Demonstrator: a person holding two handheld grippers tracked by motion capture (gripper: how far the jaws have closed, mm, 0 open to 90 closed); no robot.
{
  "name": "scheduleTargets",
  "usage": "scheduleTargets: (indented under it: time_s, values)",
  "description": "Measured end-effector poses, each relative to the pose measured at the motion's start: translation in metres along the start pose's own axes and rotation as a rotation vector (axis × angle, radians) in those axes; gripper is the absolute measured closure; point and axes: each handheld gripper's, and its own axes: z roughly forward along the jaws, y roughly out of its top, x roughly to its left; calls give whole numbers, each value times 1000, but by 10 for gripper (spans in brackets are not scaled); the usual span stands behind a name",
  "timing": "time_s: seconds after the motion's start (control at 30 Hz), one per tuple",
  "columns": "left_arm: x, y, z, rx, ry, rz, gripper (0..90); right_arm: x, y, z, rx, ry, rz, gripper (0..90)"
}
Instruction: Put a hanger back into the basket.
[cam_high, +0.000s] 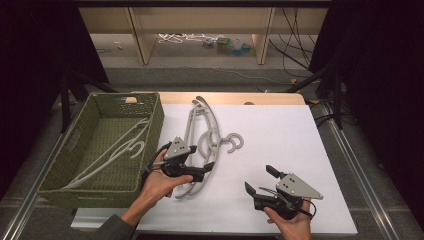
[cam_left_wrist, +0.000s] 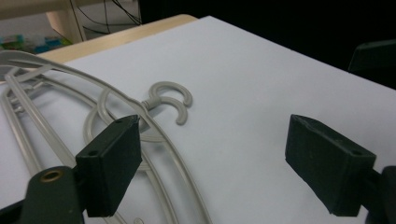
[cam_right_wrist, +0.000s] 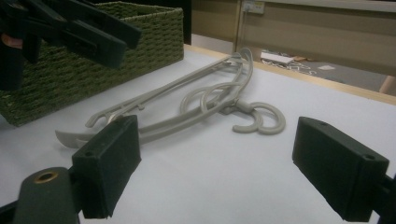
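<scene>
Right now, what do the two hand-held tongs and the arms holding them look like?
Both the left tongs and the right tongs are black, each with two blocky rectangular jaws and a grey three-cornered plate on top. A thin black cable loops from the right one. A dark sleeve covers the left forearm.

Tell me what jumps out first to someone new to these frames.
A loose pile of pale grey hangers lies on the white table at centre, hooks pointing right. Left of it sits a green woven basket with a hanger already inside. The left gripper hovers open at the pile's near end, while the right gripper waits open over bare table.
</scene>
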Motion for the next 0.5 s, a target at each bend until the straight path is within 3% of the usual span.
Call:
scheduleTargets:
  time_s: [0.13,0.2,0.23,0.37,0.5]
  values:
    - [1,4,13,61,-1,1,237,0,0,0,-2,-1,2,161]
    - [2,5,21,109,6,31,241,0,0,0,-8,-2,2,161]
    - [1,7,25,131,22,29,241,0,0,0,-8,-1,2,161]
    - [1,9,43,220,20,23,266,-1,0,-1,-4,3,6,162]
    - [4,10,59,273,27,30,295,-1,1,-1,-11,-5,2,162]
